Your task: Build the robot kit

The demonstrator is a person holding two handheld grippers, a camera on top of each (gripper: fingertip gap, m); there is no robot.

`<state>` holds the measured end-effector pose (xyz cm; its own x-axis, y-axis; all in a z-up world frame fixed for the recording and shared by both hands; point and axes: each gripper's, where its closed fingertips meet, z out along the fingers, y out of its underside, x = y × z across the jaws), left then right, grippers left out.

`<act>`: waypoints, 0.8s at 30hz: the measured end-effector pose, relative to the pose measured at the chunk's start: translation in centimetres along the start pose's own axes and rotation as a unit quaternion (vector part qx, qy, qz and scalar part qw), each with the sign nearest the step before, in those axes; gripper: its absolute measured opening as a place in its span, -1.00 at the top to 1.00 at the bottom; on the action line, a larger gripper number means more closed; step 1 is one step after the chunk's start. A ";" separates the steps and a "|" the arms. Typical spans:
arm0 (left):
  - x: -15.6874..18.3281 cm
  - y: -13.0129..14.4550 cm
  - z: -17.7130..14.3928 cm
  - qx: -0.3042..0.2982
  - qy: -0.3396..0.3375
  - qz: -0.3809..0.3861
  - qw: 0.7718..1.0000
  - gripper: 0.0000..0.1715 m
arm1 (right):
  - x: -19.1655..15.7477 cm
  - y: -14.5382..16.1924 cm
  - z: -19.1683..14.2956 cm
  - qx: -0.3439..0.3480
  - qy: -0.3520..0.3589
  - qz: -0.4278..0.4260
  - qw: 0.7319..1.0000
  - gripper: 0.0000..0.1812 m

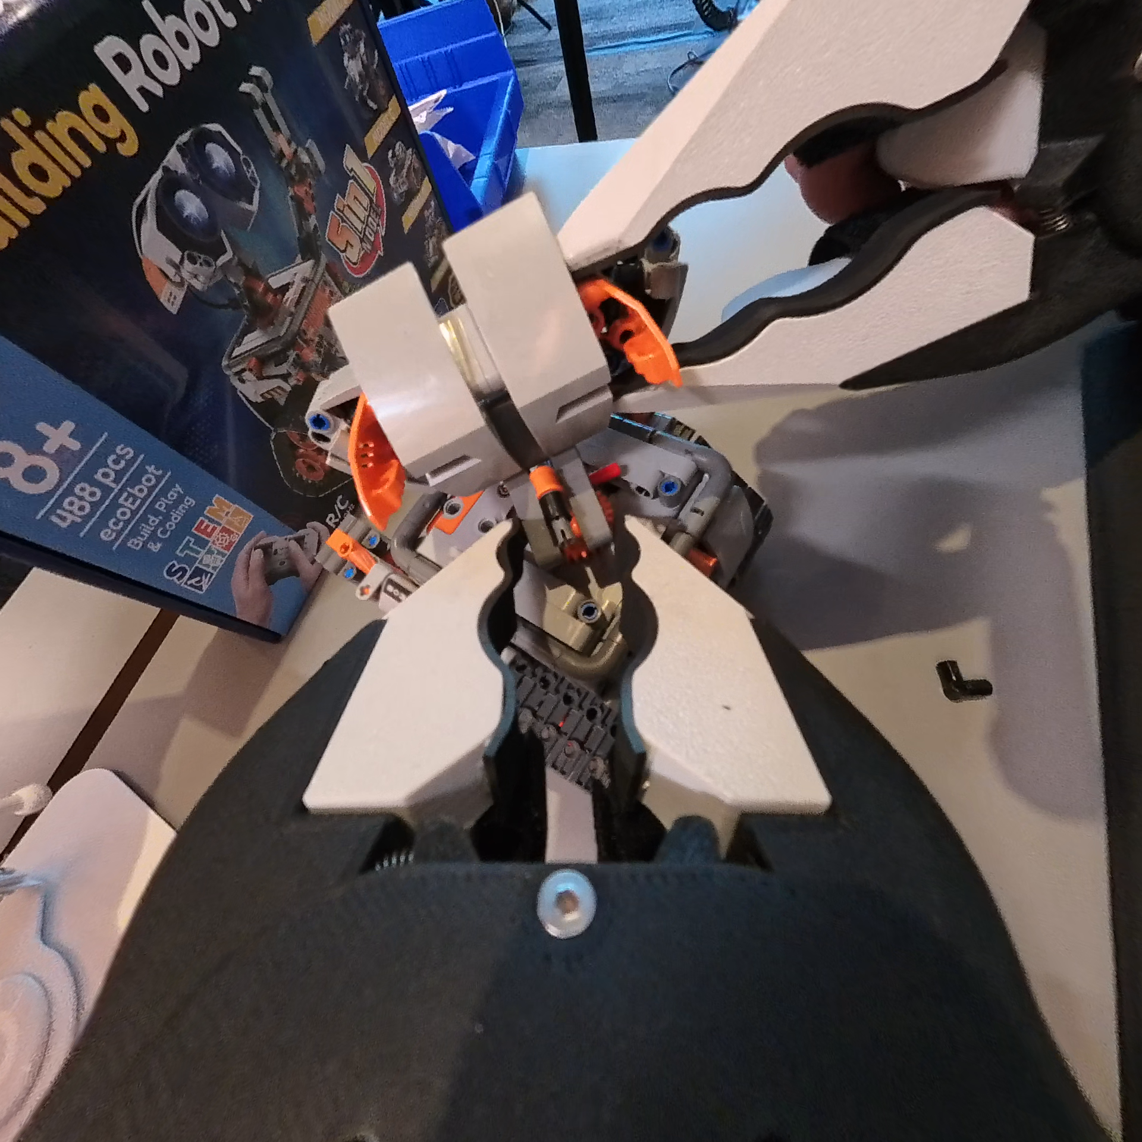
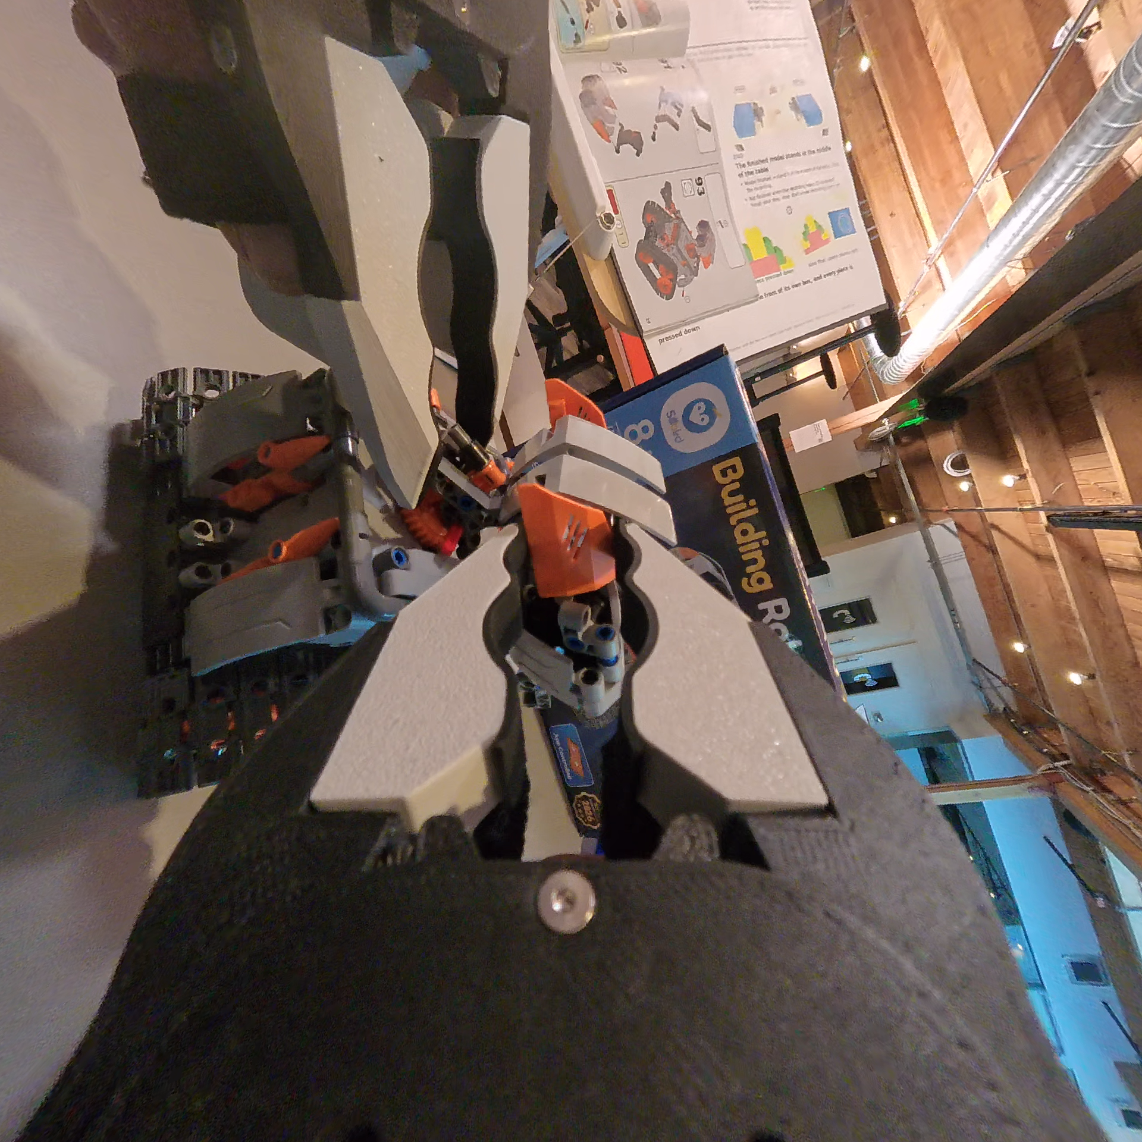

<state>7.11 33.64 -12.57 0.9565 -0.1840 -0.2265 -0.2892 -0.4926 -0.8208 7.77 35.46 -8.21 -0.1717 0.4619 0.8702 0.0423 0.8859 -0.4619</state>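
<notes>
A grey and orange brick-built robot model stands on a white table (image 1: 896,772). Its head (image 1: 469,358) has two curved grey panels and orange side panels. Its dark tracked base (image 2: 247,593) shows in the right wrist view. My left gripper (image 1: 568,531) is shut on the model's neck, a grey and orange stalk under the head. It enters the right wrist view from above (image 2: 463,457). My right gripper (image 2: 568,537) is shut on the side of the head at an orange panel (image 2: 565,568). It reaches in from the upper right in the left wrist view (image 1: 618,321).
A dark blue product box (image 1: 185,247) leans just behind and left of the model. A blue bin (image 1: 457,105) stands beyond it. A small black L-shaped piece (image 1: 961,683) lies on the table to the right. A printed instruction sheet (image 2: 710,185) hangs behind. One gripper's finger ends stand about 5 centimetres off the other's. Both grippers' tips are roughly 20 centimetres from the small black L-shaped piece (image 1: 961,683).
</notes>
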 end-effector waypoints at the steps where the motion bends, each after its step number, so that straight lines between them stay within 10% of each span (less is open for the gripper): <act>1: 0.1 -0.1 0.0 -0.001 0.004 -0.001 1.000 0.64 | 0.0 0.0 0.0 -0.001 0.000 0.000 1.000 0.71; 12: -0.3 -0.3 0.3 -0.004 -0.013 -0.010 1.000 0.70 | -0.3 -0.5 -0.4 0.012 -0.028 0.014 0.999 0.68; 24: -0.3 -0.3 0.3 0.003 0.004 -0.015 1.000 0.70 | -0.3 2.4 -1.9 0.020 -0.165 0.265 0.950 0.20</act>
<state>6.93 34.15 -12.40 0.9644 -0.1766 -0.1967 -0.2596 -0.4925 -0.8307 9.78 37.54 -9.26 -0.4365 0.7981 0.4153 0.1724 0.5273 -0.8320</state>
